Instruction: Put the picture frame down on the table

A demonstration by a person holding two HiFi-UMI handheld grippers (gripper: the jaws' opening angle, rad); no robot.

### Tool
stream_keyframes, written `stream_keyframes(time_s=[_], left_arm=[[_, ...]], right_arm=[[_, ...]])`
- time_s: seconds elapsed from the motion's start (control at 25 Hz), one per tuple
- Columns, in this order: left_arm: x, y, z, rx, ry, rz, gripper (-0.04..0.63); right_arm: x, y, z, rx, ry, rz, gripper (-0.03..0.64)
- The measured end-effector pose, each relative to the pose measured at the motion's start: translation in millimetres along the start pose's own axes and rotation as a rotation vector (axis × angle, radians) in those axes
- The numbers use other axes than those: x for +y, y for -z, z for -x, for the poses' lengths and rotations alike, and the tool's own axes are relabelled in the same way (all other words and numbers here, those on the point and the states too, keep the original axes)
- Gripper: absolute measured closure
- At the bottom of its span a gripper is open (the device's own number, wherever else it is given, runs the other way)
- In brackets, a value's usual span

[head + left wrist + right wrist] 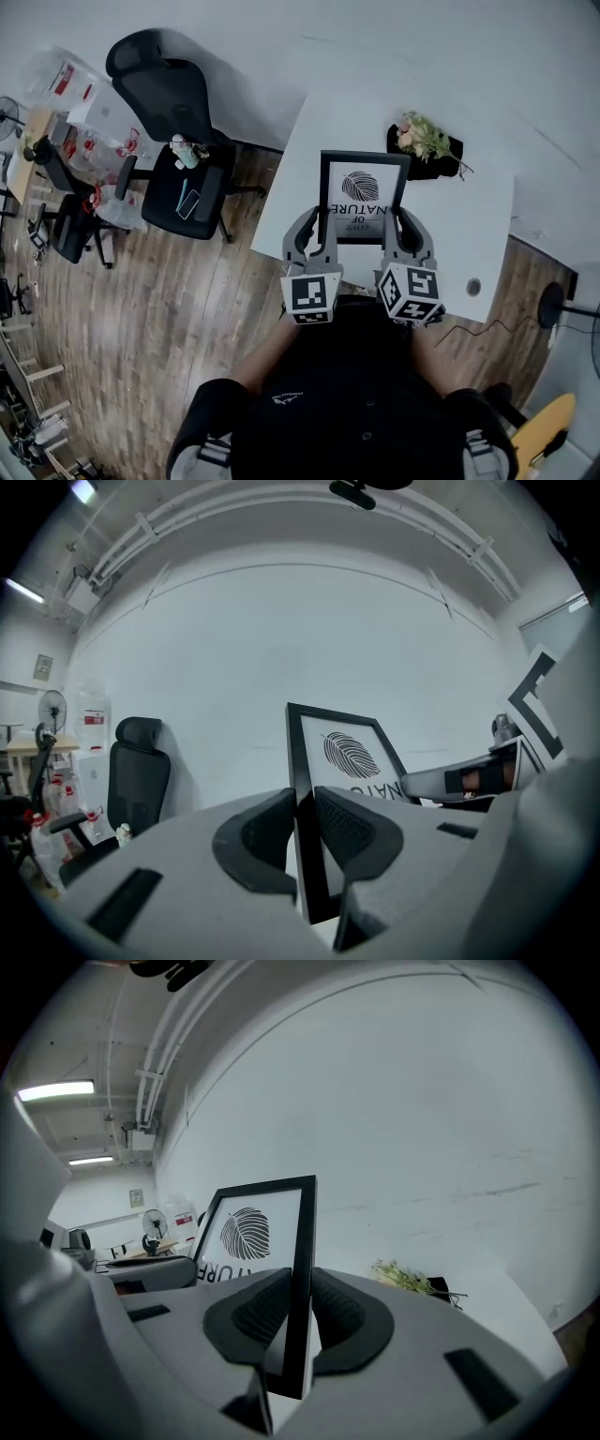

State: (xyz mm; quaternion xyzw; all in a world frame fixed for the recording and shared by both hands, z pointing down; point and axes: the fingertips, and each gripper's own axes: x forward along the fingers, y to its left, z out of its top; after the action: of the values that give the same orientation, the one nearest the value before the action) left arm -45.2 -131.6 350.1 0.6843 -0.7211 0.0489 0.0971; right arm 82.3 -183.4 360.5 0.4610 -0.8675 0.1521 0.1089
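A black picture frame [363, 195] with a leaf print and lettering hangs over the white table [478, 211], held by both grippers. My left gripper [319, 225] is shut on its left side rail, which shows in the left gripper view as the picture frame [339, 761] pinched between the dark pads [258, 841]. My right gripper [401, 223] is shut on the right side rail; the right gripper view has the picture frame [262, 1241] clamped between its pads [339, 1321]. In both gripper views the frame stands upright against the pale wall.
A black pot of flowers [427, 145] sits at the table's far side, just right of the frame. A small round object [473, 285] lies near the front right edge. Black office chairs [178, 141] and clutter stand on the wooden floor to the left.
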Motion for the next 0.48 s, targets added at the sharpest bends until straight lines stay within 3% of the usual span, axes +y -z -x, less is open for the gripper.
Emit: stream_keyframes(time_s=[0.48], left_arm=[[50.0, 2.4, -51.0, 0.044, 0.183, -0.023, 0.52]], right_arm=[[22.3, 3.8, -48.2, 0.007, 0.172, -0.065, 0.551]])
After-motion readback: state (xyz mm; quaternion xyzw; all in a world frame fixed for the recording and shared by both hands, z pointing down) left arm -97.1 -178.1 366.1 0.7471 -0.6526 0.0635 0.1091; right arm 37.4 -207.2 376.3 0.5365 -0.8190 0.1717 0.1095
